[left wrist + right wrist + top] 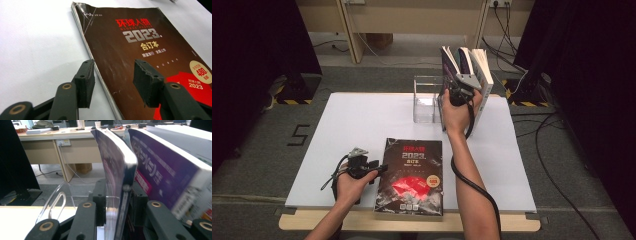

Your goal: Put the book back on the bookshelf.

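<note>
Plainly, risk: the upright book [117,170] stands between the right gripper's [460,92] partly parted jaws; whether the pads press it I cannot tell, so it may tip out of the clear holder [428,97].
Neighbours: two more books [479,75] lean just beside it, leaving little room.
Left gripper [113,77]: jaws wide, holding nothing, straddling the flat magazine's [411,177] left edge.
Edge: magazine's near end overhangs the white board [352,125].
Room: board's left half lies bare.

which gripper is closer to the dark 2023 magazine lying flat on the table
Left. The left gripper sits at the dark magazine's left edge, jaws open astride it. The right gripper is farther back at the upright books.
</note>
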